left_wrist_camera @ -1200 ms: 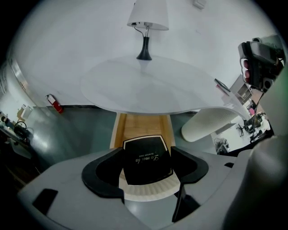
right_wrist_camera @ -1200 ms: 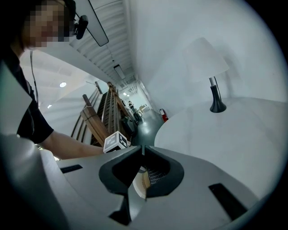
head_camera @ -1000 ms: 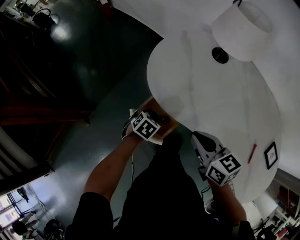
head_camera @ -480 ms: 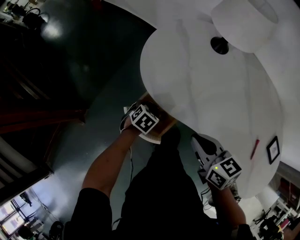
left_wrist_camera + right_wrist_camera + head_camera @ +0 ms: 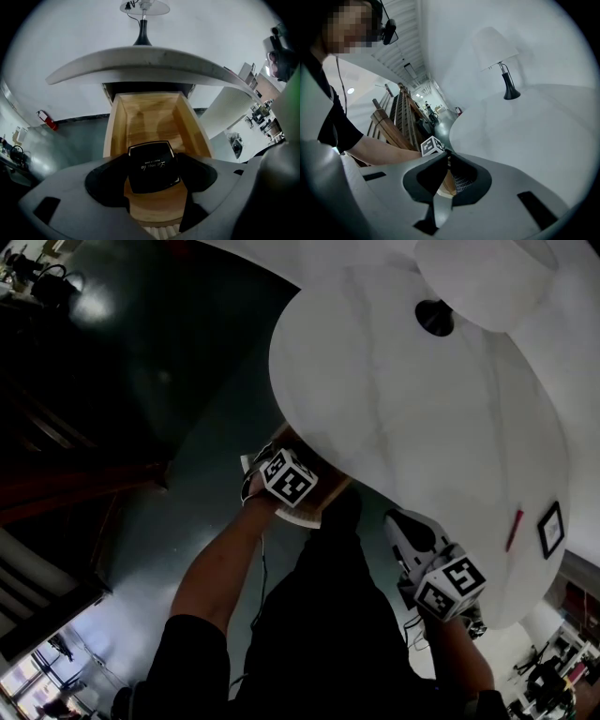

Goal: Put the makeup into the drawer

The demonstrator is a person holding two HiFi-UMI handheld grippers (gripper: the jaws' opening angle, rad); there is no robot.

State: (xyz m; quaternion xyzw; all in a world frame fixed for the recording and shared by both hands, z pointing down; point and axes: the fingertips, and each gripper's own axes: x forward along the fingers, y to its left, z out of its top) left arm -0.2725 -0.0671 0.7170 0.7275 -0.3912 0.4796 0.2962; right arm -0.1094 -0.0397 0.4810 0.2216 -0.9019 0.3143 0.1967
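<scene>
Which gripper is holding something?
The left gripper: its jaws clamp a black compact over the open drawer. The right gripper is shut on nothing.

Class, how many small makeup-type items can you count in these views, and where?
3: a black compact held by the left gripper over the open drawer; a red stick and a black-framed square side by side near the table's right edge. More may be hidden.

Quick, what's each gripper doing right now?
Left gripper: closed on the black makeup compact.
Right gripper: closed, holding nothing.
</scene>
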